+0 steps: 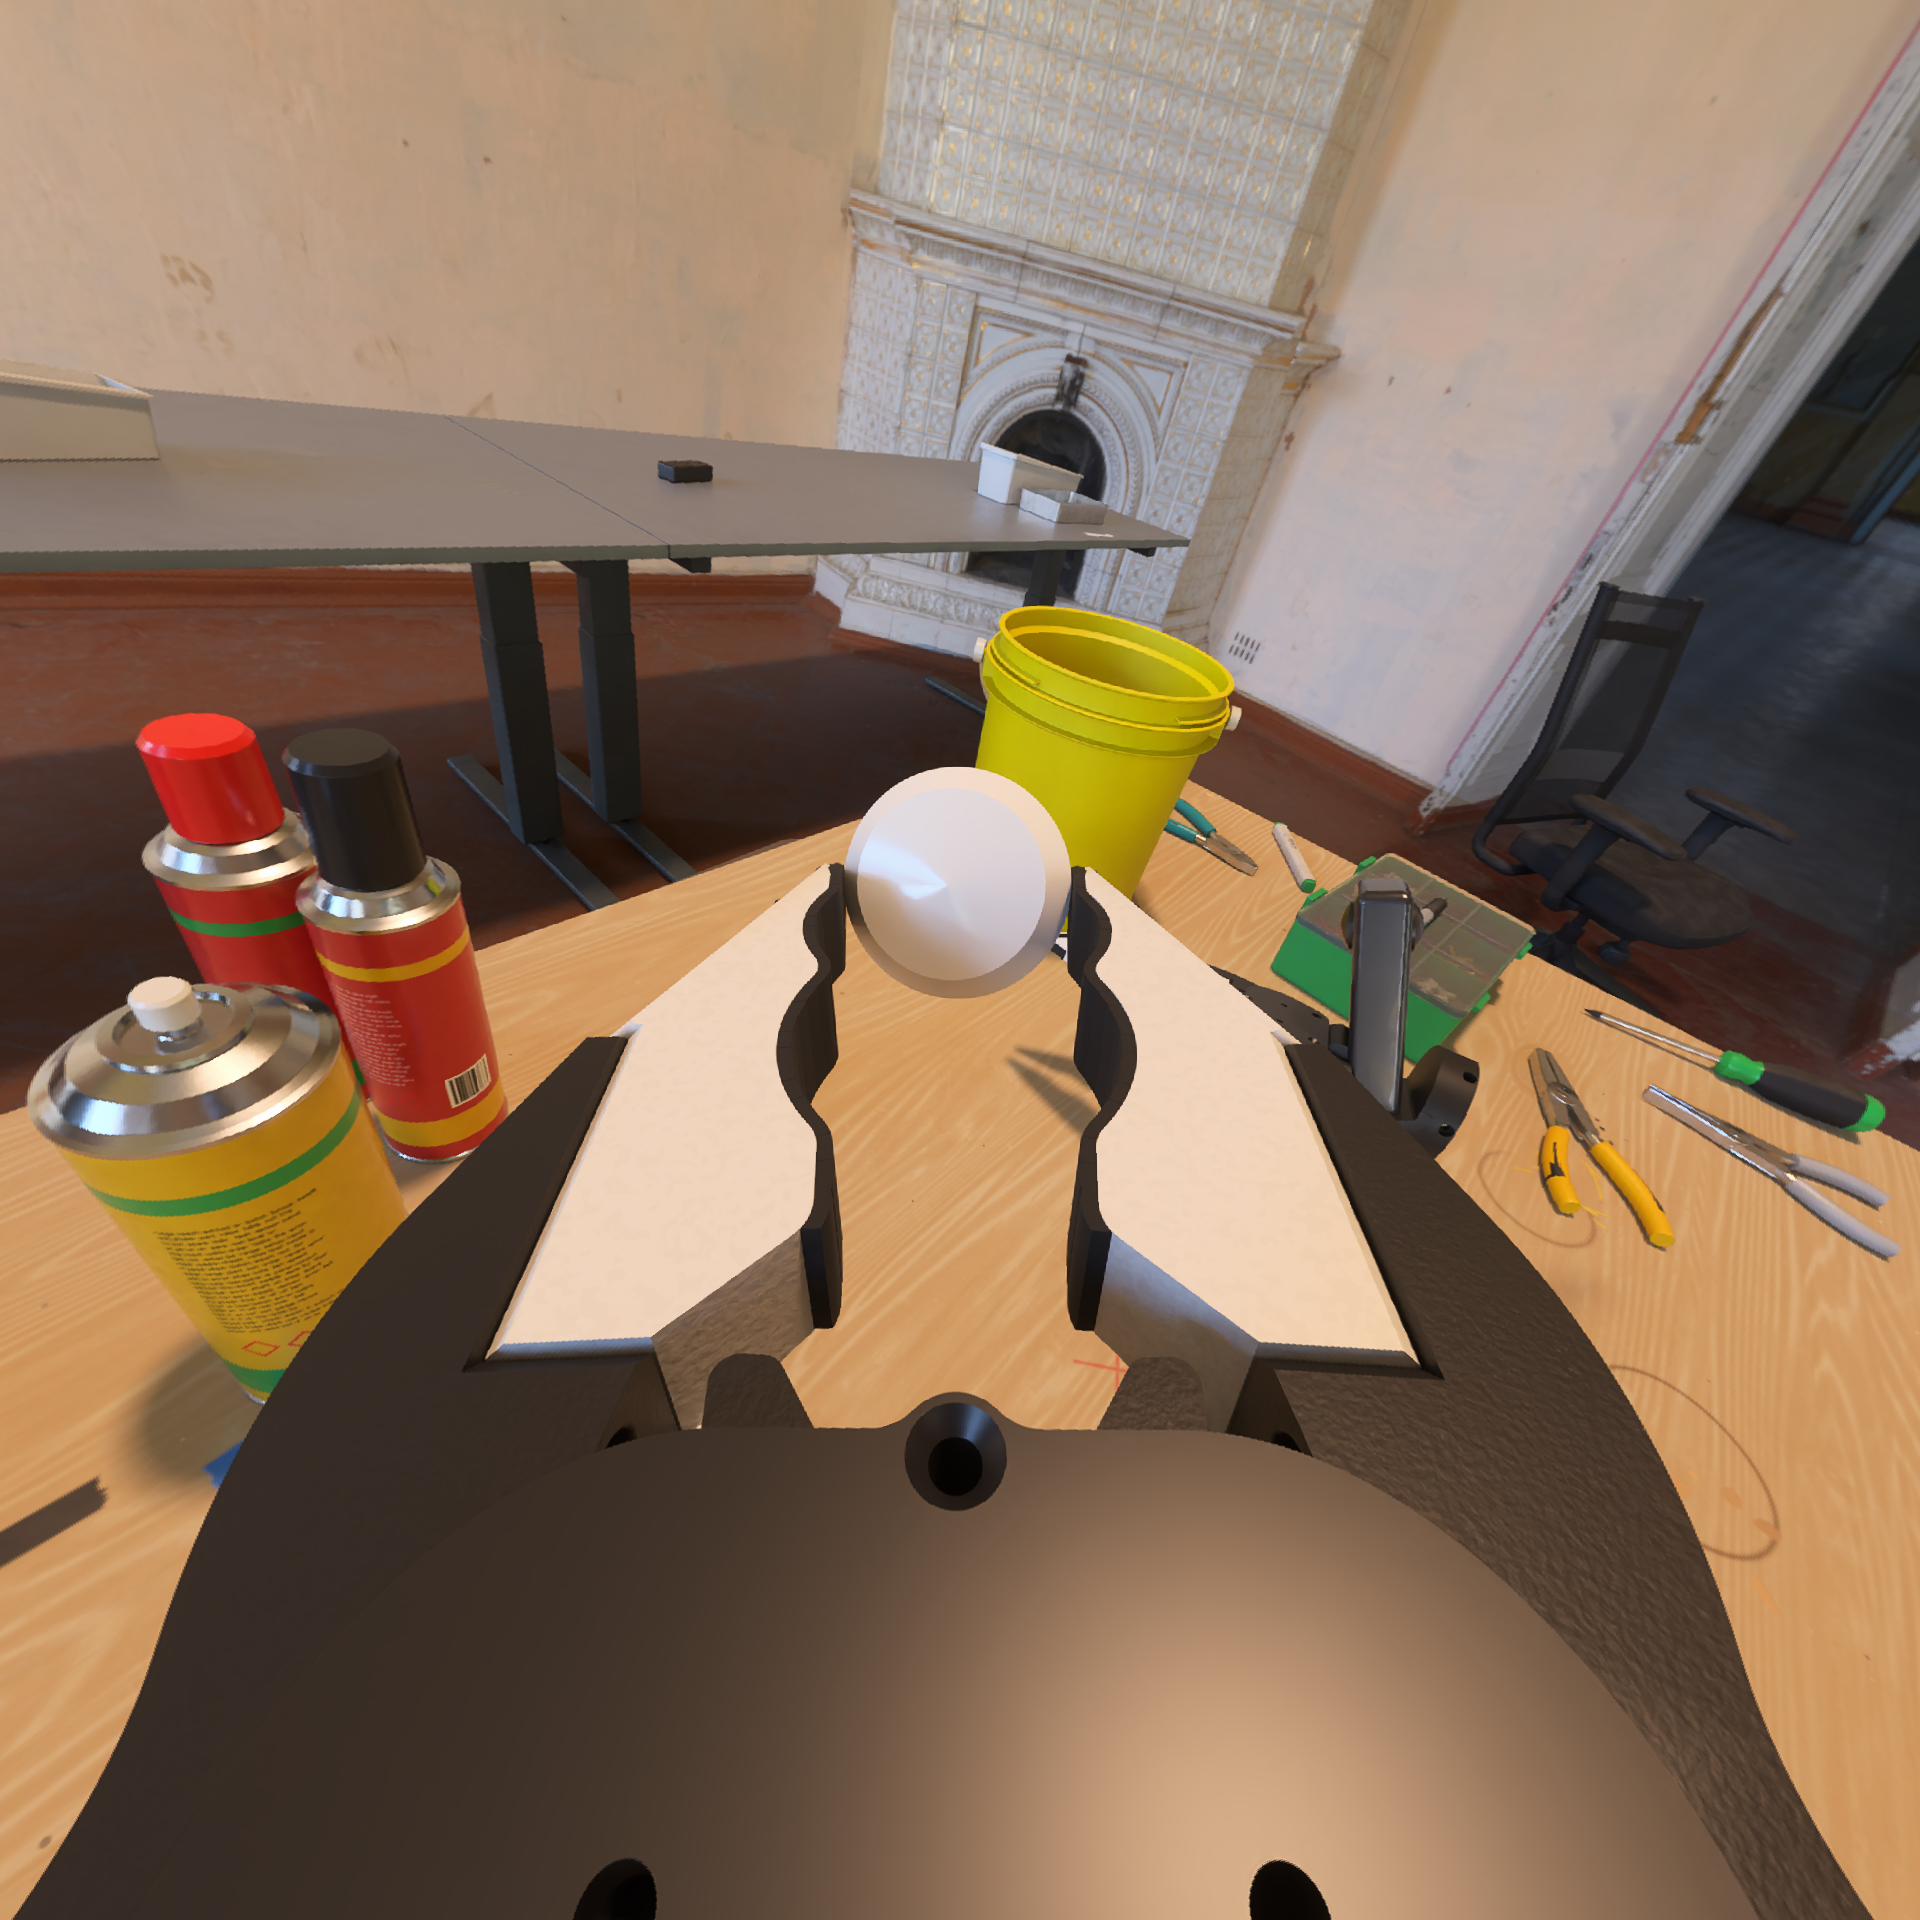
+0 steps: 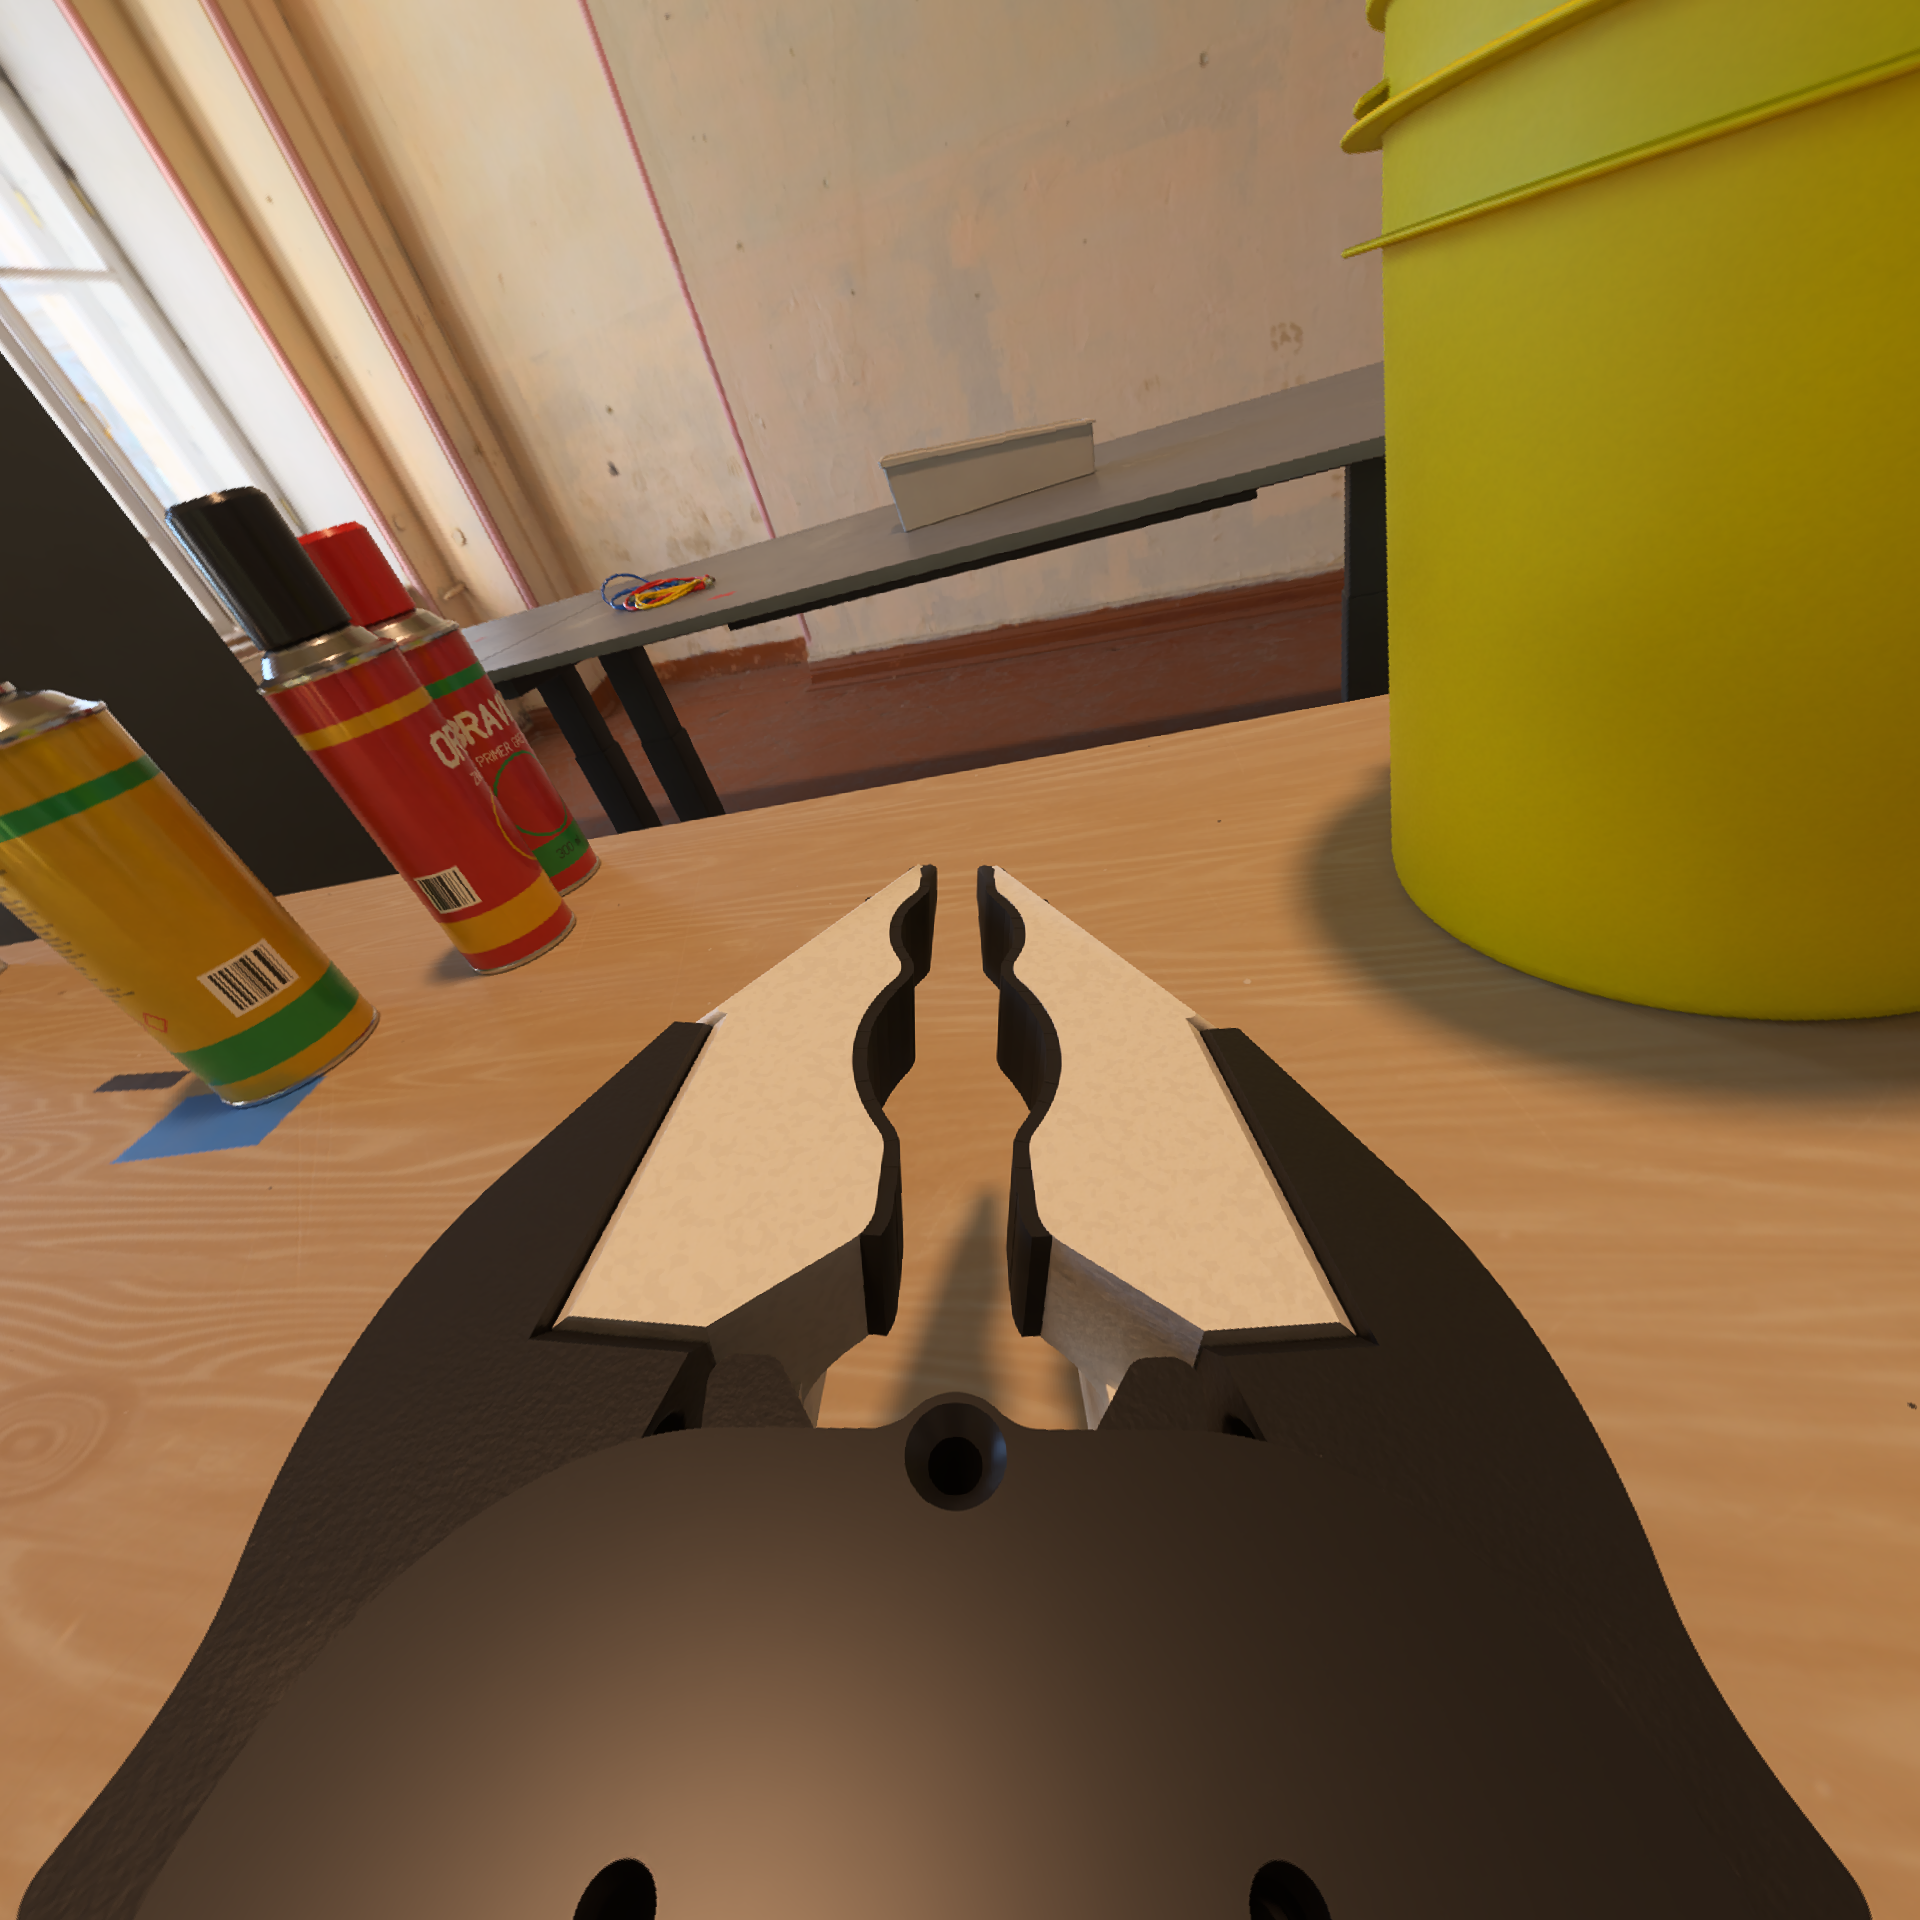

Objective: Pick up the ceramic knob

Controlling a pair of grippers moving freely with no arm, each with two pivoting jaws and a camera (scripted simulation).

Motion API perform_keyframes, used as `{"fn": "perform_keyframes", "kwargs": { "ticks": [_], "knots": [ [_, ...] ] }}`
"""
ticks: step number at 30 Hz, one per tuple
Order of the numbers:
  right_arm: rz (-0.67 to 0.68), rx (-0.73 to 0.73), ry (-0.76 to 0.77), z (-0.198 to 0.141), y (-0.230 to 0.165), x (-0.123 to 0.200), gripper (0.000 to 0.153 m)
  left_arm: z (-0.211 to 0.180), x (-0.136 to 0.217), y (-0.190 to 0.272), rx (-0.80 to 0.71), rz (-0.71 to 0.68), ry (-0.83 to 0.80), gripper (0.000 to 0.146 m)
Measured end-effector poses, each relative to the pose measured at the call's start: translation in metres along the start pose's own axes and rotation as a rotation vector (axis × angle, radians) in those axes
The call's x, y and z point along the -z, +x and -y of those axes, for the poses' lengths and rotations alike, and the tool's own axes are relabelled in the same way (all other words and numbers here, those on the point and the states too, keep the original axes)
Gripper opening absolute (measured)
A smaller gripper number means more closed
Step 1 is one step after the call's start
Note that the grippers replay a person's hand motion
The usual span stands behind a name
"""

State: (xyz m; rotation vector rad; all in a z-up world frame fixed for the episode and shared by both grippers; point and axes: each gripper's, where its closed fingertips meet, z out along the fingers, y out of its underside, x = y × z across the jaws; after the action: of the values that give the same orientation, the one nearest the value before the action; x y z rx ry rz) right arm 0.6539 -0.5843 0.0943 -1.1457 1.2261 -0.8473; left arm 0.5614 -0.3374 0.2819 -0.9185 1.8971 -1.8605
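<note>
The ceramic knob (image 1: pixel 954 883) is a white round disc with a low cone on its face. It sits between the fingertips of my left gripper (image 1: pixel 956 896), which is shut on its sides. The knob is held above the wooden table (image 1: pixel 935 1122), and its shadow falls on the wood below. In the right wrist view my right gripper (image 2: pixel 956 881) is low over the same table, its jaws nearly together with only a thin slit and nothing between them. The knob does not show in that view.
A yellow bucket (image 1: pixel 1101 727) stands just behind the knob and close on the right in the right wrist view (image 2: pixel 1662 520). Three spray cans (image 1: pixel 384 935) stand to the left. To the right lie a green parts box (image 1: pixel 1403 966), pliers (image 1: pixel 1600 1143) and a screwdriver (image 1: pixel 1766 1081).
</note>
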Motion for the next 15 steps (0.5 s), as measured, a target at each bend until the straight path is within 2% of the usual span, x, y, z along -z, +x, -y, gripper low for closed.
{"fn": "perform_keyframes", "kwargs": {
  "ticks": [7, 15],
  "knots": [
    [0.005, -0.01, 0.005, 0.001, -0.001, 0.0, 0.008, 0.005, 0.004, 0.003, 0.022, -0.032, 0.027, 0.043],
    [0.02, -0.024, 0.009, 0.001, -0.004, 0.0, 0.008, 0.025, 0.026, 0.01, 0.018, -0.036, 0.103, 0.043]
  ]
}}
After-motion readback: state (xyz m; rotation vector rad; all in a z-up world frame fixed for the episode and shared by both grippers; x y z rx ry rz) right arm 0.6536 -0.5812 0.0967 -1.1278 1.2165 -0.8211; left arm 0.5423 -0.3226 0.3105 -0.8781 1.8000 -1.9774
